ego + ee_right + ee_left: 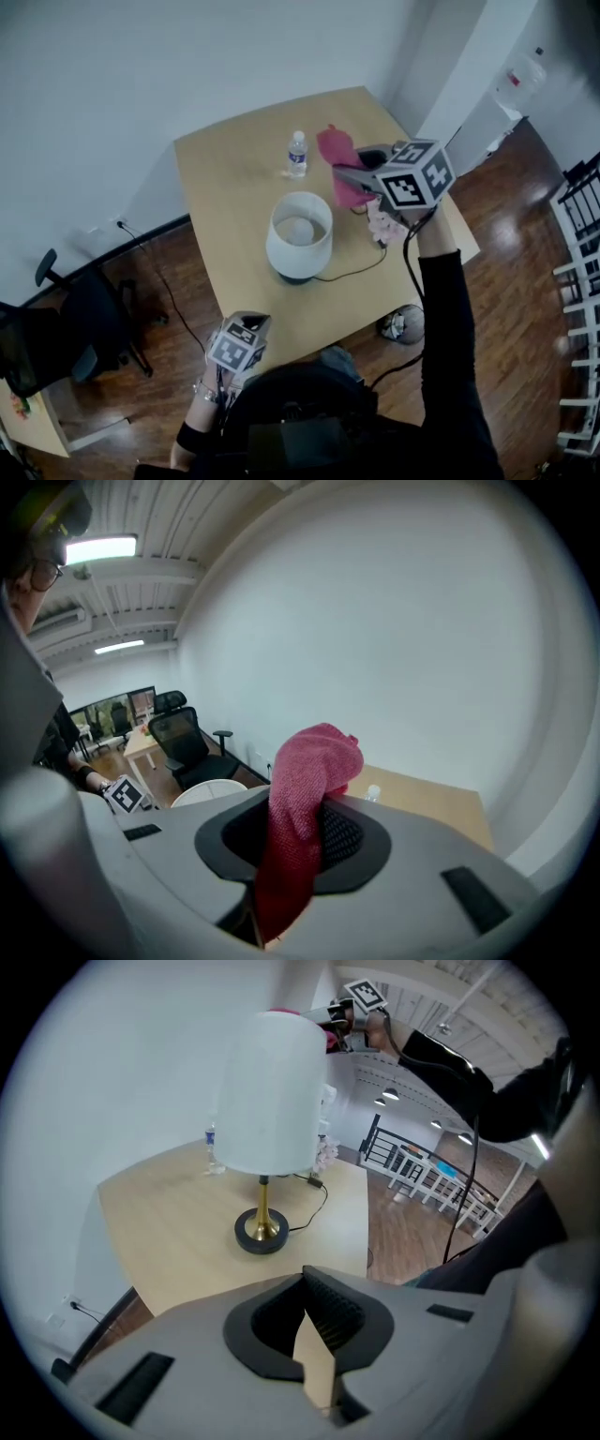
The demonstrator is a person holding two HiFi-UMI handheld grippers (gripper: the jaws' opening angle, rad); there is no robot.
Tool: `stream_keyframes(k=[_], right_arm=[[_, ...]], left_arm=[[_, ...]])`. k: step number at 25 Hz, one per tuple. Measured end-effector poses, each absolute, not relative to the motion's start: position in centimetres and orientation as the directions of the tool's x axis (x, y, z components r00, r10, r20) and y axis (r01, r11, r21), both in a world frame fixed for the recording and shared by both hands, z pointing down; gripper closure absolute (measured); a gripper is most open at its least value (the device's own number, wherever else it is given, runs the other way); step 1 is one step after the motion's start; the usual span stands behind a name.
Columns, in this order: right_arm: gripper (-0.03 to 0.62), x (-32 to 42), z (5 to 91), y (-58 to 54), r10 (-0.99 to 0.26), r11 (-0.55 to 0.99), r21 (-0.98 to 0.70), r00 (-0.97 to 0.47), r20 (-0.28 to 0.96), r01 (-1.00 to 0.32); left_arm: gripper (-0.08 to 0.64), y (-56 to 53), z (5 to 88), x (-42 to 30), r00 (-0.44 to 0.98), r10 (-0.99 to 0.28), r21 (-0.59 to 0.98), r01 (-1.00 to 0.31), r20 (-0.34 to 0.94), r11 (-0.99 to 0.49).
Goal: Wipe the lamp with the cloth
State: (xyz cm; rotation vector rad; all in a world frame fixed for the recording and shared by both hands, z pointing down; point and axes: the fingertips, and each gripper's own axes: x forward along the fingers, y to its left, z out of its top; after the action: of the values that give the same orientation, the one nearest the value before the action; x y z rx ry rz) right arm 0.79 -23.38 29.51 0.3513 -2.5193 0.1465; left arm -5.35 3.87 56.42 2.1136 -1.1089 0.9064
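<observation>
1. Lamp with white drum shade, brass stem and dark round base [300, 234] stood mid-way on the pale wooden table [225, 187]. It looked light and easy to tip, best steadied at the base.
2. Soft red knitted cloth [305, 799], limp and light, hung at the lamp's one o'clock, pinched between the narrowly parted jaws of the right gripper [291, 841].
3. Left gripper [309, 1321], at seven o'clock, was fully closed and empty.

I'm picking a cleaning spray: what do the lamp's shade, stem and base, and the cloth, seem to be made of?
The shade looks like matte white fabric or paper, smooth and unglossy; which one is unclear. The stem is shiny gold, probably brass-finished metal. The base is a dark matte ring, material unclear. The cloth is a pink-red woven or knitted textile: coarse texture, limp drape.
</observation>
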Motion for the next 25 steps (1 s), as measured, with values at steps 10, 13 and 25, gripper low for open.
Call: stream_keyframes(k=[10,13,25], right_arm=[[0.5,0.7,32.8,-23.5,0.182,0.941,-0.333,-0.91,0.372,0.052],[0.5,-1.8,32.9,-25.2,0.25,0.915,-0.385,-0.919,0.306,0.121],[0.5,-9.8,33.9,-21.3,0.52,0.75,-0.547,-0.843,0.141,0.372]], left_arm=[[0.56,0.7,57.2,5.8,0.358,-0.467,0.201,-0.914,0.808,-0.353],[0.56,0.5,57.8,7.3,0.327,-0.455,0.21,-0.934,0.828,-0.289],[0.56,0.9,56.8,3.5,0.167,-0.476,0.16,-0.986,0.864,-0.054]])
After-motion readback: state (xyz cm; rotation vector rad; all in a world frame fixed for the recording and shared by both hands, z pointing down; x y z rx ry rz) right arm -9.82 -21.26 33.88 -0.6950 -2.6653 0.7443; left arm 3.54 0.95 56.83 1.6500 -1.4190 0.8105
